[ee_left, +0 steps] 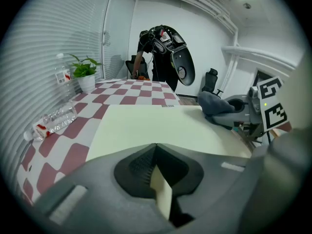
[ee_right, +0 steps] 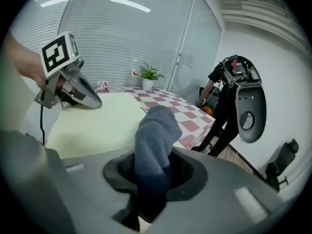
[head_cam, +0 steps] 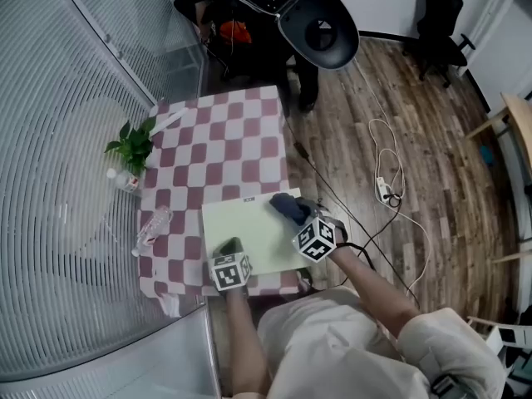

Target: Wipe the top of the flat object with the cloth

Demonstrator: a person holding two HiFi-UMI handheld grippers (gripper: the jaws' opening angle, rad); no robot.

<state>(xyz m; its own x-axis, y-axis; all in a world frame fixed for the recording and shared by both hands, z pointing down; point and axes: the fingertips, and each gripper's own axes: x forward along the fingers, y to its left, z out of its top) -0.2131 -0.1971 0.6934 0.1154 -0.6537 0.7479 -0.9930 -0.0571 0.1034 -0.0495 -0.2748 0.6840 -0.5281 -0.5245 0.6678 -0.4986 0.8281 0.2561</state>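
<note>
— So what is the left claw [ee_left: 156, 174] doing?
— It is pinched tight on the near edge of the flat board [ee_left: 156, 126]. A pale bit of the board shows right between its two jaws.
— And the right claw [ee_right: 151, 182]?
— It is squeezed on the cloth [ee_right: 155, 130]. The cloth is dark blue and soft, and it sticks out the front of the claw.
— Where is the cloth?
— It lies on top of the board, at its far right corner.
— Which way does the board go?
— It is pale yellow and lies flat on the near half of the desk [head_cam: 218, 135]. Its long side runs left to right in front of the person, turned just a little.
— Any words to read?
— A small label [ee_left: 168, 105] sits at the board's far edge, but it is too small to read. Each claw has a cube [head_cam: 230, 271] with black and white squares and no letters. The standing bottle [ee_left: 61, 77] has a red and white label, too blurry to read.
— What else is on the desk?
— A clear bottle [ee_left: 51, 121] lies on its side at the left edge. A little green plant [ee_left: 85, 71] in a white pot stands beside the standing bottle. The desk is all red and white checks.
</note>
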